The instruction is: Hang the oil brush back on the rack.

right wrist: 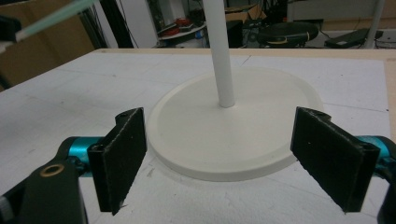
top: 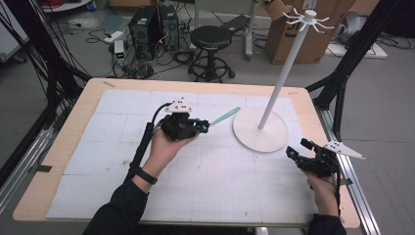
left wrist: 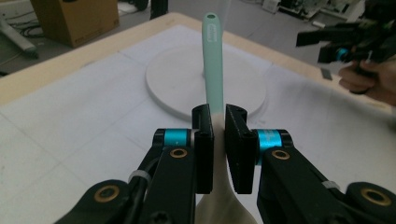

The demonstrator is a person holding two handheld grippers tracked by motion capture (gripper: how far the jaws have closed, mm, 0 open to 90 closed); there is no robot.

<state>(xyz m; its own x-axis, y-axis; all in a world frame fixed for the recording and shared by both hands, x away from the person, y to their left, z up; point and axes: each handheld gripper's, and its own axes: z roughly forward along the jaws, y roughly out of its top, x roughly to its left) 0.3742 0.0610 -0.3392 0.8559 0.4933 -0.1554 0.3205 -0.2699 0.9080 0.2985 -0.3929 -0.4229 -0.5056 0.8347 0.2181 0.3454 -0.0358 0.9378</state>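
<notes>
Mint-green spatula (left wrist: pixel 213 60), one only, sits clenched near its pale head in the left claw (top: pixel 203 125), handle jutting toward the upper right of the high view, off the worktop (top: pixel 73 127), probably so the hole at the handle's end can go onto a hook. One white stand (top: pixel 260 129) rises right of centre, round base on the white mat, hooks ringing its top. The right claw (right wrist: pixel 231 158), released and holding nothing, hovers at the lower right, facing the base, likely ready to steady it. Two claws, two hands.
</notes>
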